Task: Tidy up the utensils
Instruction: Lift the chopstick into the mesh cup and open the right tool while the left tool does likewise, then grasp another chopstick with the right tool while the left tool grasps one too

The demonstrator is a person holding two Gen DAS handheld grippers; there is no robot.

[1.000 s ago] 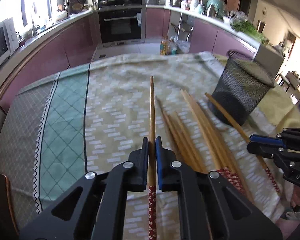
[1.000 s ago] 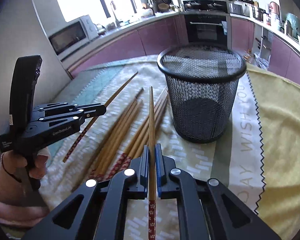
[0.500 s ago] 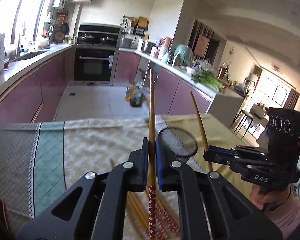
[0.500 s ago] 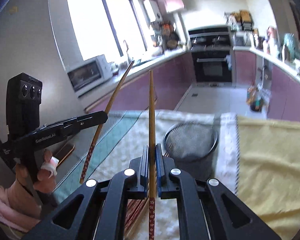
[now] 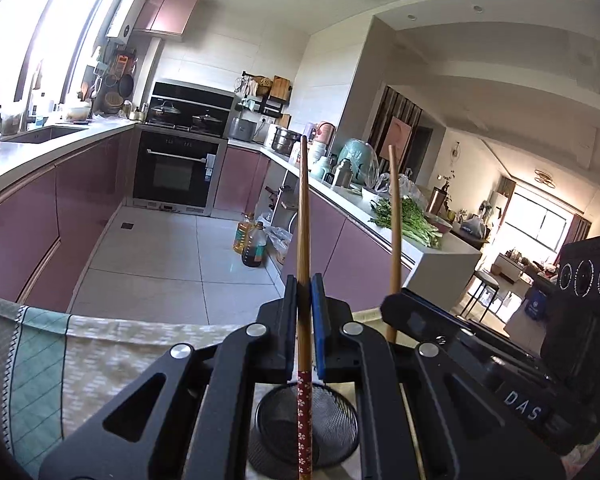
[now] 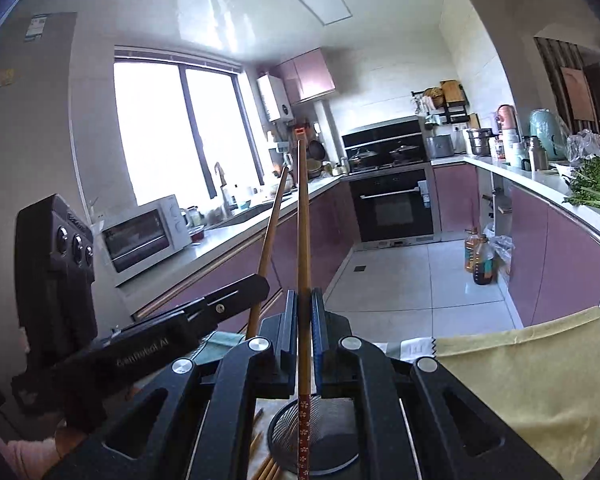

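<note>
We held one chopstick (image 5: 303, 216) clenched in the left jaws, another (image 6: 302, 232) in the right, over the mesh cup (image 6: 332, 446); lowering patterned ends in first seemed best.

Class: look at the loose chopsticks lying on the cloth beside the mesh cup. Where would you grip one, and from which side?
Judging from the right wrist view, the loose chopsticks lie flat beside the mesh cup. Grip one just past its patterned end, coming from above with jaws across the thin shaft, as the right hand-held gripper holds its chopstick.
</note>
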